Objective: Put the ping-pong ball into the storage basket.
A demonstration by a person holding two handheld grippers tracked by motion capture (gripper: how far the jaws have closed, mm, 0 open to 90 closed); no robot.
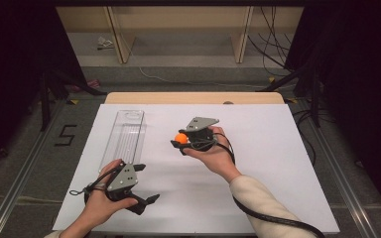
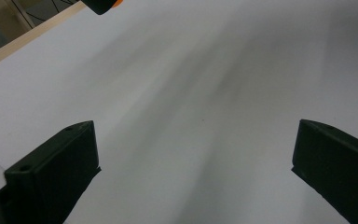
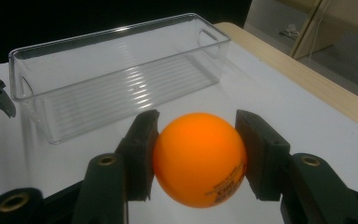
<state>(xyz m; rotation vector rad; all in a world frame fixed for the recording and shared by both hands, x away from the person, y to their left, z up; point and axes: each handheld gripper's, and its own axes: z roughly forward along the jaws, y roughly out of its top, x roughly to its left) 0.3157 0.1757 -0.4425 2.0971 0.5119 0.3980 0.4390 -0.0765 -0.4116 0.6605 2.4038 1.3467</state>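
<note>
The counter (image 1: 258, 163), covered by a white sheet with a strip of pale wood showing along its far edge, carries everything here. The largest thing on it is a long clear plastic bin (image 1: 124, 134), a narrow open-topped box with a ribbed floor and cut-out handles at its short ends; it lies along the left edge of the counter, running from near the far-left corner back toward the near side, and nothing lies inside it. In the right gripper view the bin (image 3: 116, 74) sits just beyond the ball, apart from it. Near the near-left corner the left claw (image 1: 146, 183), held in the person's left hand, rests low over the white sheet just past the bin's near end, its two black jaws spread wide with bare sheet between them; the left gripper view shows the same gap and nothing in it. Toward the middle of the counter, to the right of the bin, the right claw (image 1: 177, 144) is held up off the surface in the person's right hand, a cream sleeve trailing back to the near-right edge. It points toward the bin and pinches an orange ping-pong ball (image 3: 199, 158), one pad pressed against each side of it, dark print showing low on the ball. From above the ball (image 1: 181, 138) sits well clear of the bin's rim, above the sheet.
</note>
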